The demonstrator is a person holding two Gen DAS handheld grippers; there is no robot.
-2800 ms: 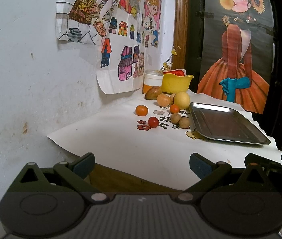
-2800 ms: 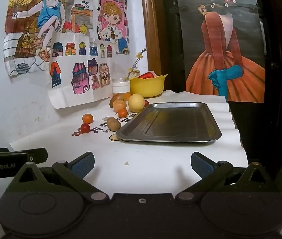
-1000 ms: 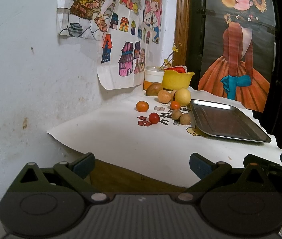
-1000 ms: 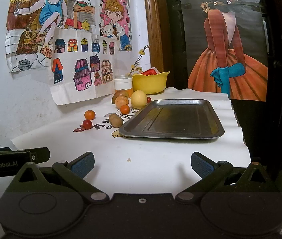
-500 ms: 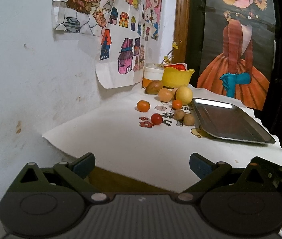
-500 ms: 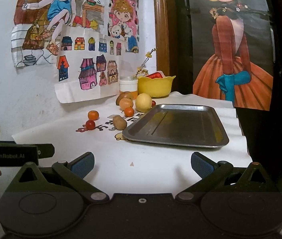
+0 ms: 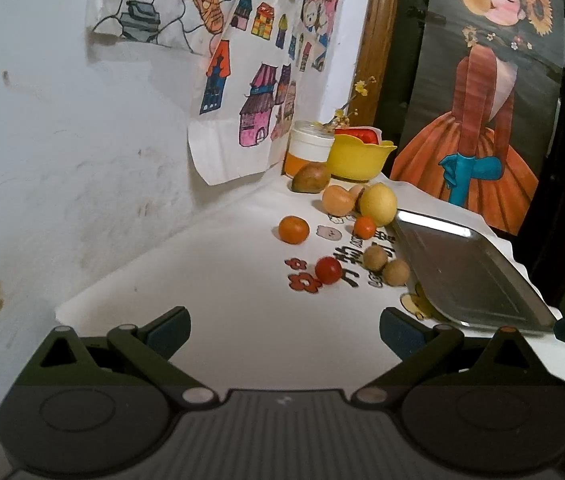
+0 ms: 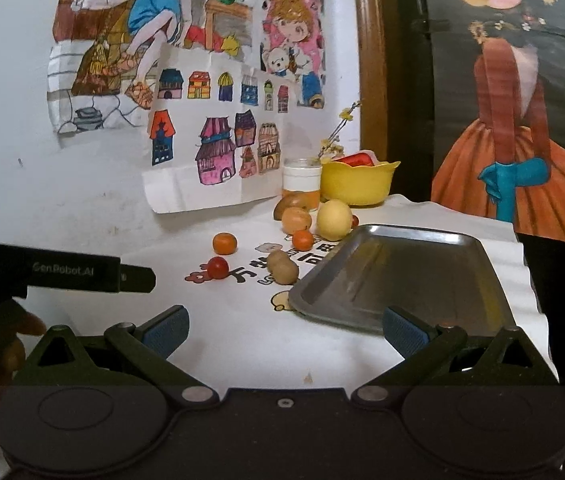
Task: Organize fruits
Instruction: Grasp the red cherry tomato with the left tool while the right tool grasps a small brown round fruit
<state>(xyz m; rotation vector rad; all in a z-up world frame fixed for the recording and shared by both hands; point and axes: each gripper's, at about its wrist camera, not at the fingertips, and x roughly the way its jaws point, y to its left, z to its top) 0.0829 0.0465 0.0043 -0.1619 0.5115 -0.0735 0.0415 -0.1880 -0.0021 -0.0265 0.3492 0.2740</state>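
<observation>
Both grippers hover at the near edge of a table covered with white paper (image 7: 222, 308), each with its jaws spread wide and nothing between them. Ahead of the left gripper (image 7: 284, 326), the loose fruit lies far and slightly right: a red cherry tomato (image 7: 328, 270) is nearest, two small brown round fruits (image 7: 386, 266) sit just right of it beside the tray's left rim, and farther off are a small orange (image 7: 293, 230), a smaller orange (image 7: 364, 227), a peach-coloured fruit (image 7: 338, 200), a yellow round fruit (image 7: 378, 205) and a brownish pear-like fruit (image 7: 311, 177). From the right gripper (image 8: 284, 326), the same cluster lies far and to the left, while the metal tray (image 8: 402, 276) stands directly ahead, near its right finger (image 8: 404, 332). The tray's long axis runs near to far, and its bed holds nothing. By this layout the left gripper is judged the nearer to the tomato and the brown fruits, and any transfer would run rightward across the tray's left rim. At the far corner a yellow bowl (image 7: 360, 158) holds something red, not identifiable, and a white-banded jar (image 7: 309, 151) stands just left of it with a yellow-flowered twig.
</observation>
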